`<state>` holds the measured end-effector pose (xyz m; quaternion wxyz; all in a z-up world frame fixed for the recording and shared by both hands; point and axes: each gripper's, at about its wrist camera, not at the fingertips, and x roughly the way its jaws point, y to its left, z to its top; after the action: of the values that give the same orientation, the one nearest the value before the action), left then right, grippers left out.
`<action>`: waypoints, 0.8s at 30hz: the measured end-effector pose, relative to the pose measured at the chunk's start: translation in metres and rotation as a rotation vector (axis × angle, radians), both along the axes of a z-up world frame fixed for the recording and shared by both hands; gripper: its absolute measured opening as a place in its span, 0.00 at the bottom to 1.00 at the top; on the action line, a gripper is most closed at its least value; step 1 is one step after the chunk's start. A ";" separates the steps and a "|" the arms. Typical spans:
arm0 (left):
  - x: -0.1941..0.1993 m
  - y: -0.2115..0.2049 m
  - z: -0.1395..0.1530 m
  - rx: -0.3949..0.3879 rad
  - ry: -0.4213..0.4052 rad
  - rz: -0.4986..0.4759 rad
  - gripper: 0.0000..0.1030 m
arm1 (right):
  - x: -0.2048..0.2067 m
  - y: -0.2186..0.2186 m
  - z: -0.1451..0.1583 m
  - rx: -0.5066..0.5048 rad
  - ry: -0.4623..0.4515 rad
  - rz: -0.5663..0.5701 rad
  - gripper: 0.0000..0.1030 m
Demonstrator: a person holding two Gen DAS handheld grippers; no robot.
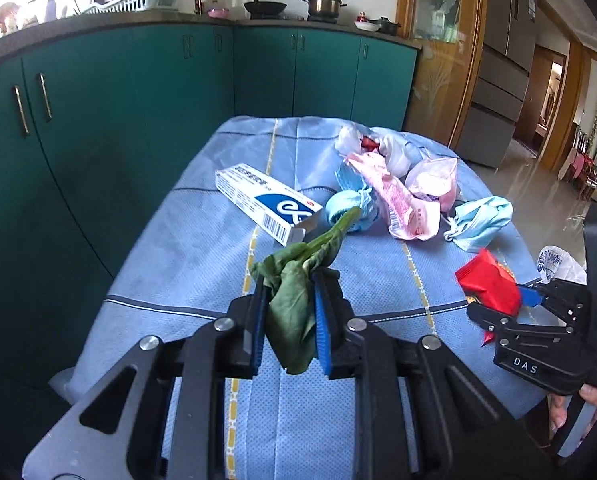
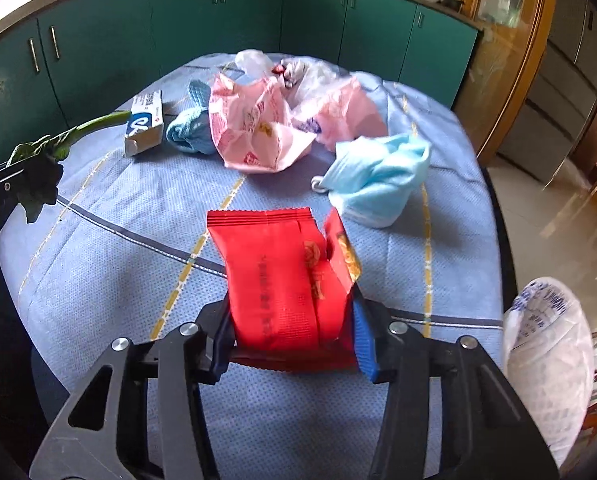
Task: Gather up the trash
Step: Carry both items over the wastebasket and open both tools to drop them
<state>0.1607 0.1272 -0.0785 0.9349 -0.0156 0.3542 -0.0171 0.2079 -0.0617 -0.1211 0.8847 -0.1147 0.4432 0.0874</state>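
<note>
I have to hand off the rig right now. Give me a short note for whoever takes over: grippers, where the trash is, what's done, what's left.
Left gripper: shut on a wilted green leaf, held above the table.
Right gripper: shut on a red snack wrapper, also lifted.
Still on the blue tablecloth: white and blue carton, pink wrapper, crumpled blue mask, blue ball of cloth, clear plastic bags at the far end.
A white bag hangs off the table's right edge; probably the trash bag.
Done: two pieces picked up. Left: drop them, collect the rest.

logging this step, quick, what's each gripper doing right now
Left gripper: closed on a wilted green leaf.
Right gripper: closed on a red wrapper.
</note>
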 end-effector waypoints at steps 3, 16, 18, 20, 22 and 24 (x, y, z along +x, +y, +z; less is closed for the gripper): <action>-0.006 -0.002 0.007 0.004 -0.018 -0.002 0.21 | -0.009 -0.001 0.014 -0.009 -0.052 -0.001 0.48; -0.034 -0.046 0.035 0.051 -0.076 -0.076 0.21 | -0.047 -0.035 0.066 -0.022 -0.203 -0.077 0.48; -0.037 -0.056 0.037 0.056 -0.080 -0.094 0.21 | -0.051 -0.045 0.070 -0.021 -0.213 -0.096 0.48; -0.039 -0.067 0.039 0.056 -0.080 -0.116 0.21 | -0.054 -0.063 0.073 -0.019 -0.218 -0.125 0.48; -0.040 -0.078 0.039 0.051 -0.076 -0.144 0.21 | -0.057 -0.088 0.076 -0.026 -0.223 -0.190 0.48; -0.039 -0.093 0.040 0.039 -0.071 -0.187 0.21 | -0.061 -0.122 0.076 -0.044 -0.225 -0.281 0.48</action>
<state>0.1214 0.0339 -0.0387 0.9414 0.0365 0.3208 -0.0977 0.1472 -0.1841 -0.0452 0.9296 -0.0802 0.3548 -0.0601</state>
